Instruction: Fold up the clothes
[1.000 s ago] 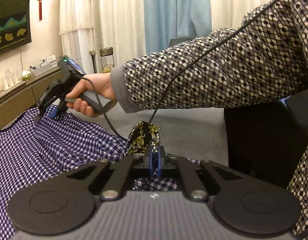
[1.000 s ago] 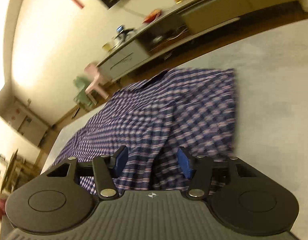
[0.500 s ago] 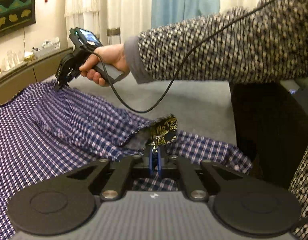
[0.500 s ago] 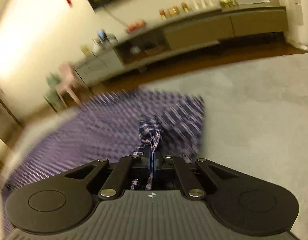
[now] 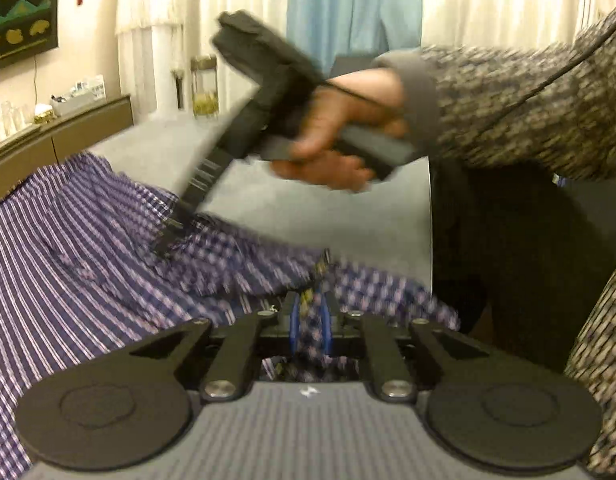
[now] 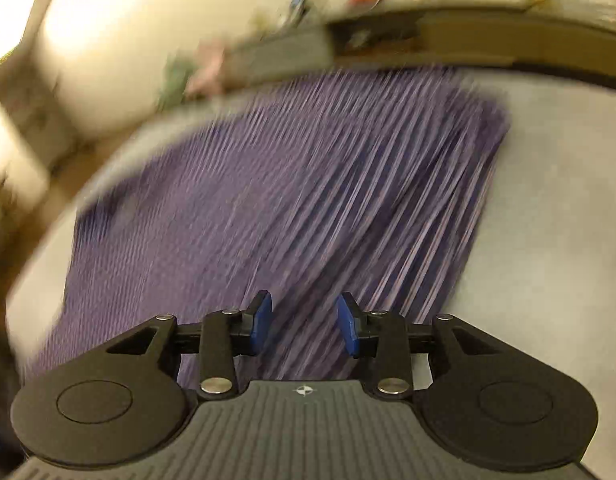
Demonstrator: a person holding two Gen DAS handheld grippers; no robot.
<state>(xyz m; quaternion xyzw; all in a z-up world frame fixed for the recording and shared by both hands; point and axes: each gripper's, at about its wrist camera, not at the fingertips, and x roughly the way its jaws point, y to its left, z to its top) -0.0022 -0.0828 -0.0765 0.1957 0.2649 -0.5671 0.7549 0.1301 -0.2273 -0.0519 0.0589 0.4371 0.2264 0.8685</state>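
My left gripper [image 5: 309, 320] is opening around the checked shirt [image 5: 88, 248] hem to lay the fold down, while my right gripper [image 6: 304, 320] opens empty above it.

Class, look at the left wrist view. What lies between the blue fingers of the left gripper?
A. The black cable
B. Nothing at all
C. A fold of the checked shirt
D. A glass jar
C: in the left wrist view a fold of the checked shirt runs up between the two blue fingers of the left gripper, which stand close together around it.
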